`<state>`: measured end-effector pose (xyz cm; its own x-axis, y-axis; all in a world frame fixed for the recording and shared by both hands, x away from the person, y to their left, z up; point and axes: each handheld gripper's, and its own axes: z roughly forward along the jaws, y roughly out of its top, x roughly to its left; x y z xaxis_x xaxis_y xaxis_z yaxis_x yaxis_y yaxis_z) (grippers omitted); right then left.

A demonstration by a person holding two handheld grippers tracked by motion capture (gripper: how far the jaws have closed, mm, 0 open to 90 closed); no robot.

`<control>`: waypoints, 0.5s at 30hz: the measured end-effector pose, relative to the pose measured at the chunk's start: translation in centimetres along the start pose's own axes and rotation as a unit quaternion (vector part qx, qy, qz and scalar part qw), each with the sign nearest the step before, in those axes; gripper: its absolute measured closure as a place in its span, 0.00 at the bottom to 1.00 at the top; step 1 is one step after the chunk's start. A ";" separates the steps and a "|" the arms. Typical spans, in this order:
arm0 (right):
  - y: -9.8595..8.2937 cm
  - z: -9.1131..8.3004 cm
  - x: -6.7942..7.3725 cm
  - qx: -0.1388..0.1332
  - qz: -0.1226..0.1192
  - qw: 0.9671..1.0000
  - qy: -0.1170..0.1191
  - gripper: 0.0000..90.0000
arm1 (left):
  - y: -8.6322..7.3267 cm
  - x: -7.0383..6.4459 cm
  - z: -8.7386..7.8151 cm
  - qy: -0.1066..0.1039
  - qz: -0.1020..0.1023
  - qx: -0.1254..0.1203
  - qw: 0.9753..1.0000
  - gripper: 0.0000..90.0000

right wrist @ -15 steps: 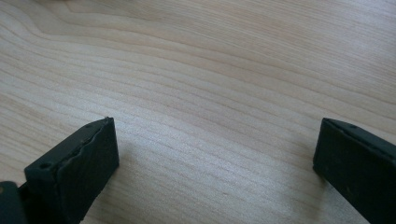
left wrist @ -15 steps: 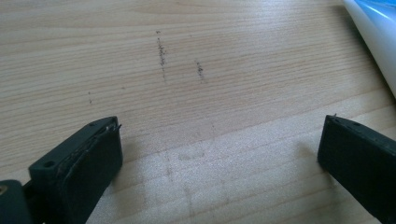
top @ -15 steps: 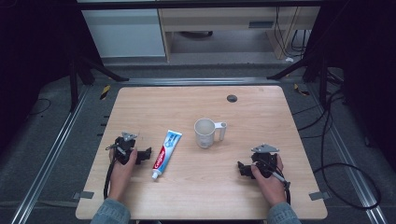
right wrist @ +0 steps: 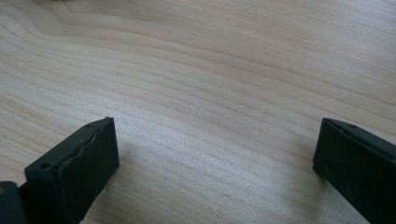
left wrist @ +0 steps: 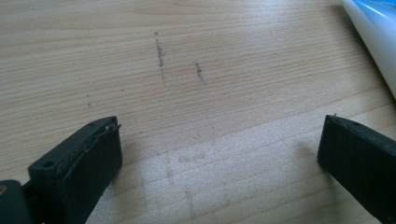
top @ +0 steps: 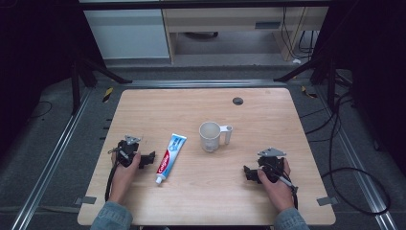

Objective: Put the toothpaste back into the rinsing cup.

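- Light wooden table [top: 268, 201] in a dark room, shelving at the back.
- Left gripper [top: 149, 158] sits low on the wood, jaws spread wide, nothing between them. The toothpaste tube [top: 170, 152] lies flat just to its right, cap end toward the person, not touching.
- I'd swing that claw square across the tube's middle and squeeze gently, it's soft.
- White mug [top: 209, 136] stands upright past the tube, handle pointing right.
- Right gripper [top: 250, 173] is gaping too, over bare wood, well apart from both.

In the left gripper view the toothpaste tube [left wrist: 373, 37] is cut off by the top and right edges. In the high view its lettering is too small to read.
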<state>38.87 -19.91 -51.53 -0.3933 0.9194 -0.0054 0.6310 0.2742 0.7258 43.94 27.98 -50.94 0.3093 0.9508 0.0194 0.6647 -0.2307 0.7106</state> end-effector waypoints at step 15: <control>0.0 -0.1 -0.1 -0.001 -0.005 1.000 0.004 0.01 | 1.7 1.5 -1.8 -0.004 -0.001 -0.029 1.000 0.05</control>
<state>38.82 -20.01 -51.52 -0.4048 0.9144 -0.0075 0.6260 0.2831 0.7266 44.32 29.36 -48.46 0.3125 0.9498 0.0123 0.6254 -0.2155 0.7499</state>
